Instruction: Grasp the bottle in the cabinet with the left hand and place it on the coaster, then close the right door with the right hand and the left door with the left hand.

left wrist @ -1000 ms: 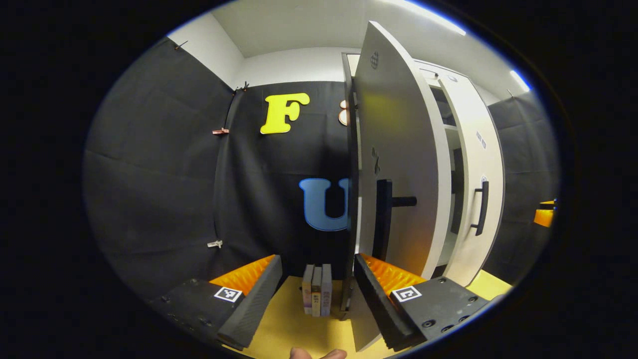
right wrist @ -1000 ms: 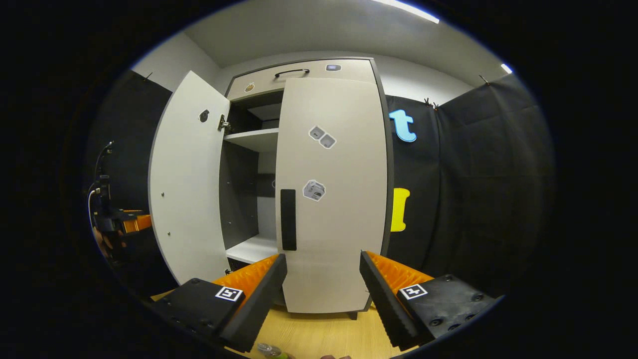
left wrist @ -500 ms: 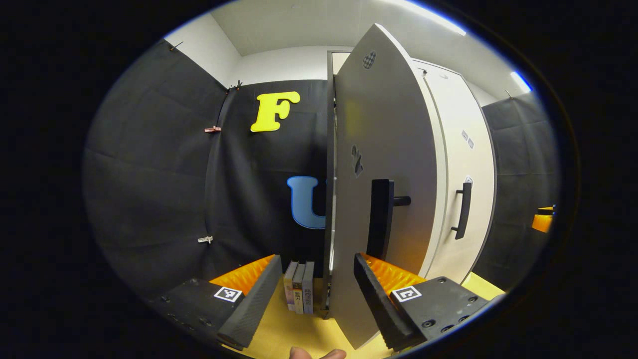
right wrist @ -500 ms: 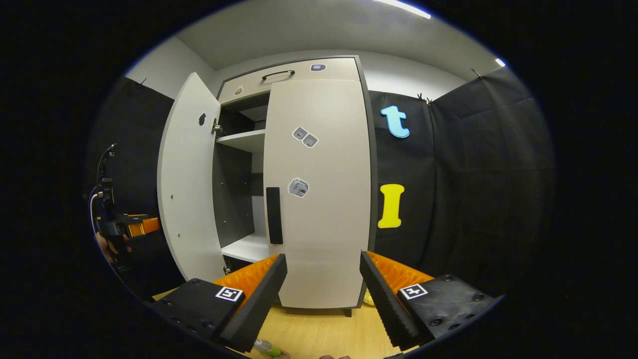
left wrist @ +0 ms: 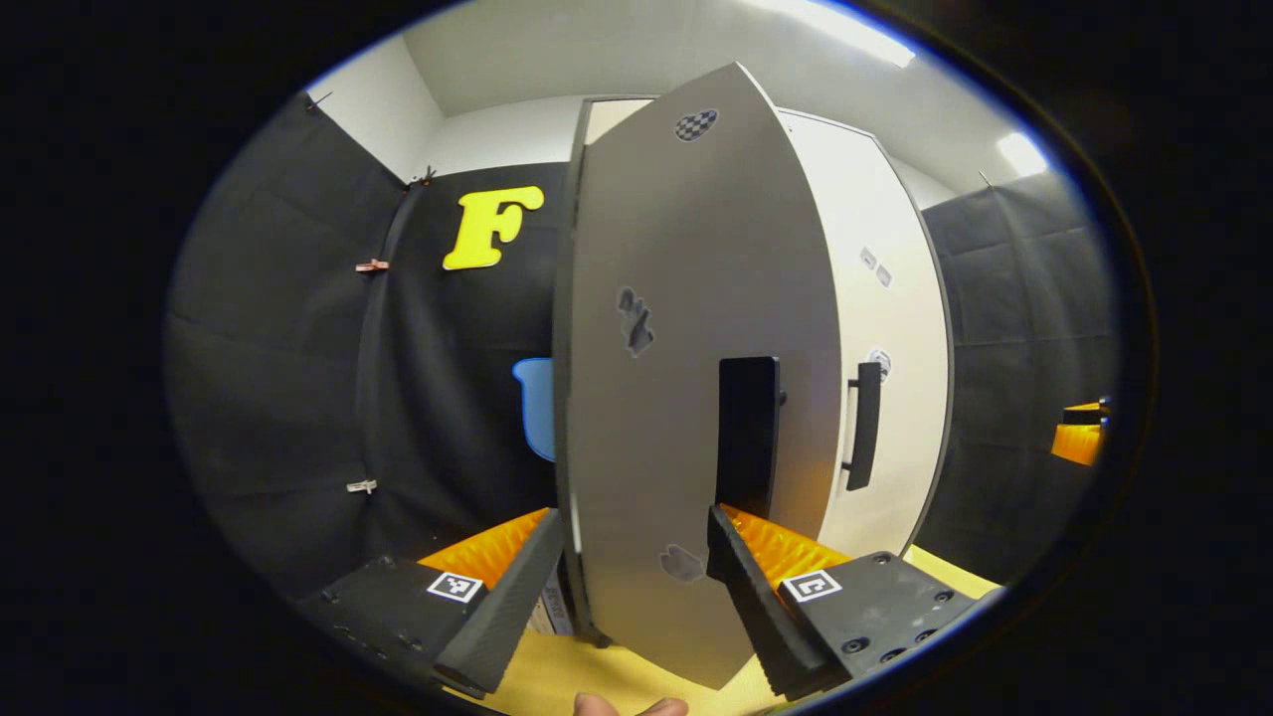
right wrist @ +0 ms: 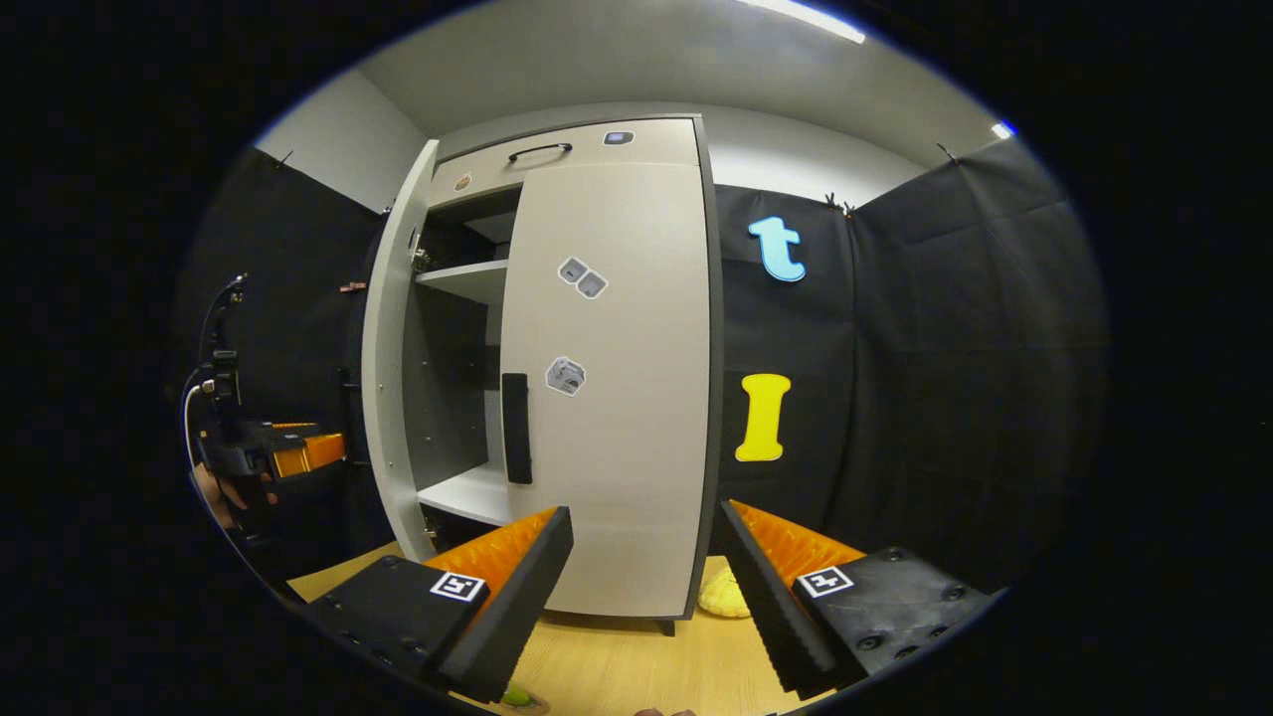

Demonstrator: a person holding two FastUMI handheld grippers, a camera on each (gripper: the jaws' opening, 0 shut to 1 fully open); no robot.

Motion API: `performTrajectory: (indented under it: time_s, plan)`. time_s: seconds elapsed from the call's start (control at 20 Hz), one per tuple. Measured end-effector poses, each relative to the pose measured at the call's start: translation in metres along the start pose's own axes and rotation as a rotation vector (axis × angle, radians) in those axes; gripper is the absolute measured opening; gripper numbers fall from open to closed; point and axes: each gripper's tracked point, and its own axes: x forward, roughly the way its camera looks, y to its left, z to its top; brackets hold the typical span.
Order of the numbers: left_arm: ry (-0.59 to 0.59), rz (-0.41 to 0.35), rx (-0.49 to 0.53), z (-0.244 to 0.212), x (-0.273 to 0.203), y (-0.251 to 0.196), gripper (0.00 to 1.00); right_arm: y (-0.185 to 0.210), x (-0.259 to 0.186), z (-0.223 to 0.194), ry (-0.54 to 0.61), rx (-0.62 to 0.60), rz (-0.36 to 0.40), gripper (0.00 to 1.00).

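Tall pale cabinet (right wrist: 597, 378) standing on the wooden counter (right wrist: 636, 666) against the black cloth wall. Right door (right wrist: 612, 398) shut flat against the frame, with a dark upright handle (right wrist: 515, 428) near its left edge and a few small stickers on its face. Left door (right wrist: 390, 368) partly open, seen nearly edge-on in the right gripper view, with the gap beside it showing a shelf (right wrist: 467, 278) high up and the pale cabinet floor (right wrist: 467, 492) lower down. Above both doors, a narrow drawer front with a dark handle (right wrist: 539, 151).

In the left gripper view, left door (left wrist: 686, 378) close up and swung toward the frame, its dark handle (left wrist: 748, 433) upright just above the right finger. Right door (left wrist: 880, 328) beyond it, its own handle (left wrist: 863, 426) seen side-on.

Left gripper (left wrist: 632, 557) spread wide, gripping nothing — the bottom of the left door passing between the fingers, contact with either finger impossible to judge. Same gripper (right wrist: 273, 452) visible far off at the left of the right gripper view, held in a hand (right wrist: 214, 492) beside the left door.

Right gripper (right wrist: 644, 567) also spread wide and empty, well back from the closed right door, touching nothing.

Small yellowish object (right wrist: 721, 597) on the counter at the cabinet's right foot — too small to identify. Green-capped bottle (right wrist: 517, 698) barely showing at the bottom edge, low on the counter; coaster under it not discernible.
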Motion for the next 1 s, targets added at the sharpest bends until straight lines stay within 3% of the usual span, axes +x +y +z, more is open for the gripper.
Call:
performTrajectory:
  time_s: [1.0]
  plan:
    - [-0.005,-0.005,0.009,0.009,0.066,-0.056,0.94,-0.017,0.009,-0.011,0.008,-0.037,-0.031,0.98]
